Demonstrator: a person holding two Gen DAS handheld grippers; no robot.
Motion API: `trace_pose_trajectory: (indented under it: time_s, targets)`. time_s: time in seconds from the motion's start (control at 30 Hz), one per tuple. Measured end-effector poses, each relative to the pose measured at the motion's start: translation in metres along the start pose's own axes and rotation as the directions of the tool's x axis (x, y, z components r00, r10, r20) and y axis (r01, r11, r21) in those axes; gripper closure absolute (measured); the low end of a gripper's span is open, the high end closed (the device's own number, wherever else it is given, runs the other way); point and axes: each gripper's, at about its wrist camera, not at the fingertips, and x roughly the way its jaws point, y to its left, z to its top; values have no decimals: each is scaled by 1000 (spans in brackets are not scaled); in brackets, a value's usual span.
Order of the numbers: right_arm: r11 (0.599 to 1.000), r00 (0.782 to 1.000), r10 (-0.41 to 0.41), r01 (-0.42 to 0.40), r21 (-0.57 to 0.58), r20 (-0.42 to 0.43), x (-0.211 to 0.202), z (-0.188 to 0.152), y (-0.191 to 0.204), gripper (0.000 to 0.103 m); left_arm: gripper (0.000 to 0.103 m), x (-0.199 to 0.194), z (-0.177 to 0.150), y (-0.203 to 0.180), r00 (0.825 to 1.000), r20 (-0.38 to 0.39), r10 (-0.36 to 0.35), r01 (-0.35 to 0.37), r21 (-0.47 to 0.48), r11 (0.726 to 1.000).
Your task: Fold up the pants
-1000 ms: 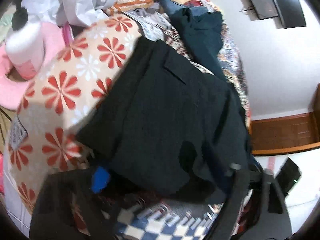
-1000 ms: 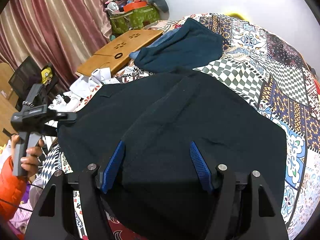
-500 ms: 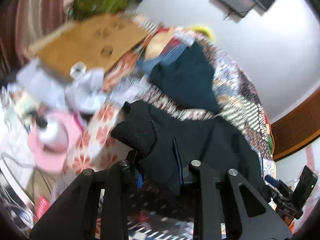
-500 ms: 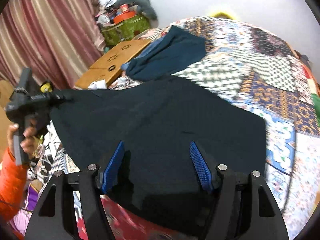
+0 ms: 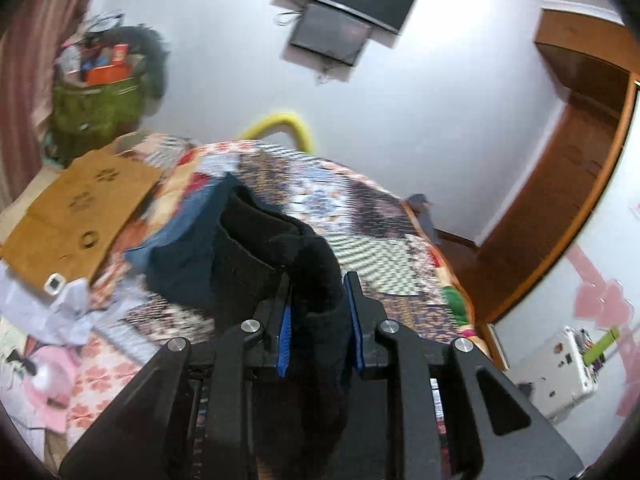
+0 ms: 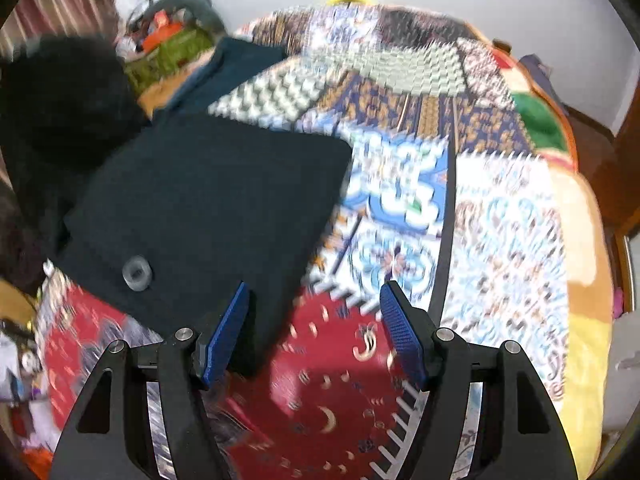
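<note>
Black soft fabric pants [image 6: 208, 208] lie partly on the patchwork quilt [image 6: 500, 232], with one end lifted.

The left gripper [image 5: 318, 320] is closed on a thick bunch of them; the right gripper [image 6: 312, 328] is wide open and holds nothing. The bunch may slip out and spoil the fold. The green basket [image 5: 96, 108] holds blurred clutter.

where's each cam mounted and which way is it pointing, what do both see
Left wrist: sits on the left gripper, facing across the bed toward the wall and TV; its fingers pinch the black pants.
Right wrist: sits on the right gripper, tilted down at the patchwork quilt; its fingers are spread, holding nothing.
Shared: black pants, quilt, teal garment, green basket.
</note>
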Motion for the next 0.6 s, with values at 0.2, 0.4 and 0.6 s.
trace_pose_trajectory:
  time_s: [0.2,0.4,0.6]
  targets:
    - [1000,1000,17,-17,-7,15,1,-4,1,39,81,30,-3,-77,995,-41,-91,95,109,990]
    - [999,999,44,-44,15,25,2,-8,-4,39,82,66,-37,-135,977,-155,-145,176,206,963]
    - [999,998,49,-50,22,31,2,-7,-5,39,94,97,-83,-163,933,-315,-174,257,243,936]
